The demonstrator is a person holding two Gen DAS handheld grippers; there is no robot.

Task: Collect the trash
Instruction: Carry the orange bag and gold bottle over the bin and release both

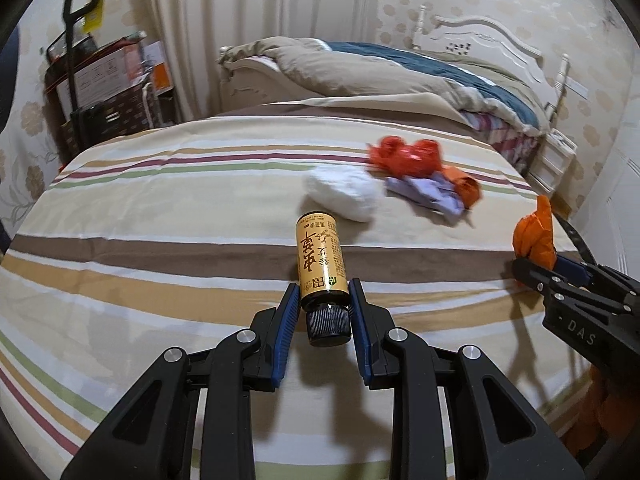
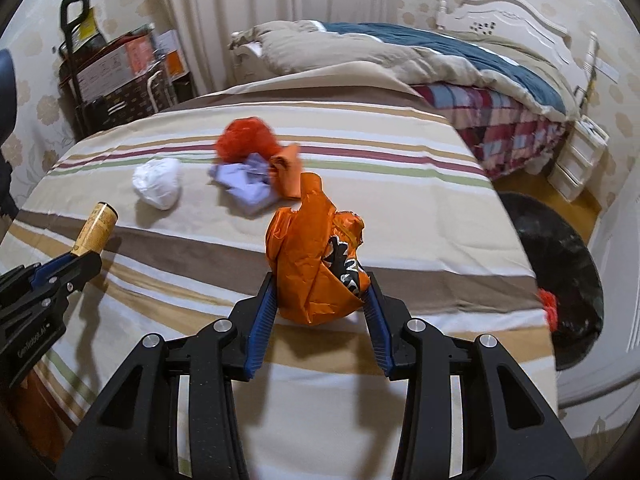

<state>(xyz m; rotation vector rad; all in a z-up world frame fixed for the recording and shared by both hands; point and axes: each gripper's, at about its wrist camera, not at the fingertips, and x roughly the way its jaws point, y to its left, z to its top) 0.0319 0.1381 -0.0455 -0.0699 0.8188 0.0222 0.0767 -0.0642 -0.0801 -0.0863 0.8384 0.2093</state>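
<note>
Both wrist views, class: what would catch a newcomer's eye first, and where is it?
The crumpled orange bag stands out, pinched in the right gripper above the striped bedspread. Next is the yellow bottle, clamped by the left gripper near its black cap. Farther back on the bedspread lie a white wad and a red, purple and orange heap.

Both wrist cameras are sitting close above the striped bed [image 1: 160, 208], looking forward and down along their tools toward the far headboard [image 2: 520, 20]. The left view is catching the right tool [image 1: 532, 264] at its right edge; the right view is catching the left tool [image 2: 76, 264] at its left edge. Both are sharing the bedspread's middle.
</note>
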